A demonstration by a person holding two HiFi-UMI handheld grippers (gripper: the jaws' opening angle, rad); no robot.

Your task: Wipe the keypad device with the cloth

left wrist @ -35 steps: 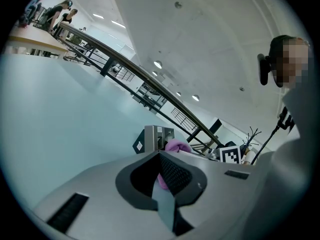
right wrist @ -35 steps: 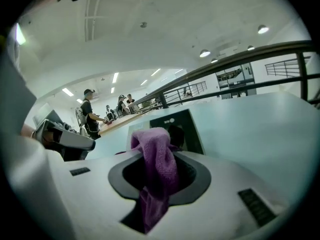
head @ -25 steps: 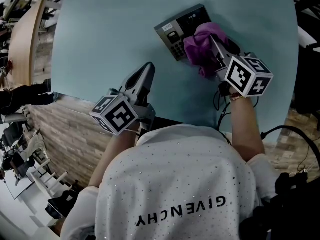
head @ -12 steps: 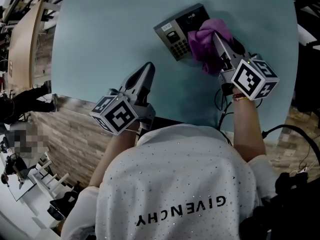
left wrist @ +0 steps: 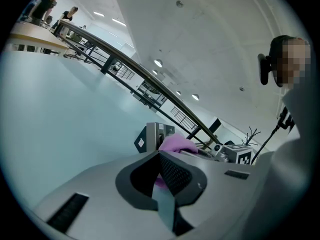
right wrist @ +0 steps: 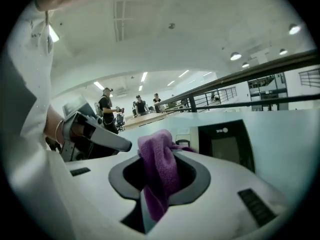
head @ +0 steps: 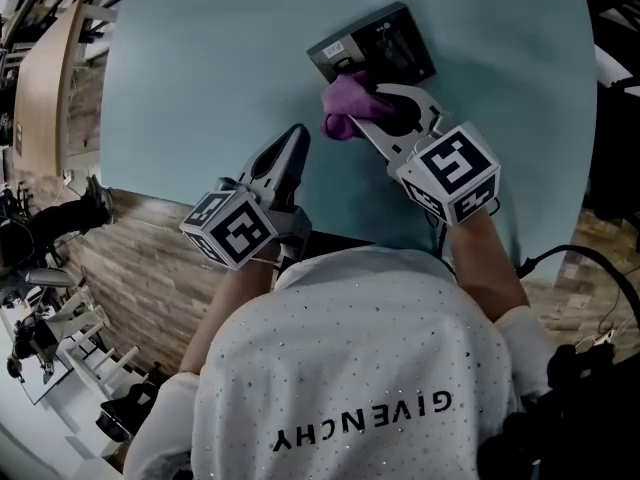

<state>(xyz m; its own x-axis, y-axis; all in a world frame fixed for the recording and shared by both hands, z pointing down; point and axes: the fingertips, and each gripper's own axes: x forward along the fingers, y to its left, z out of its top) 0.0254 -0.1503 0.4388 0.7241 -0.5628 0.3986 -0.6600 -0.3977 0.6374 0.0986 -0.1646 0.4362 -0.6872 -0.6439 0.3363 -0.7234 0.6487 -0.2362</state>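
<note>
Your right gripper (head: 362,118) has its 2 jaws clamped on the purple cloth (head: 343,103). The cloth is bunched on the near edge of the keypad device (head: 390,43), which lies flat on the pale table (head: 180,58). Your left gripper (head: 297,140) is by the table's near edge, well apart from the device, jaws pressed together with nothing between them.

Seen along my right gripper (right wrist: 159,184):
- Purple cloth (right wrist: 157,159): pinched between my jaws, a bunched fold standing up above them.
- Keypad device (right wrist: 220,146): just beyond the cloth, dark panel to the right.
- Pale table (right wrist: 295,134): under the device.
- My left gripper (right wrist: 112,141): at left, tapering to a point.
- People (right wrist: 107,109): standing far off, small.
- Railing (right wrist: 250,96): upper right.
</note>
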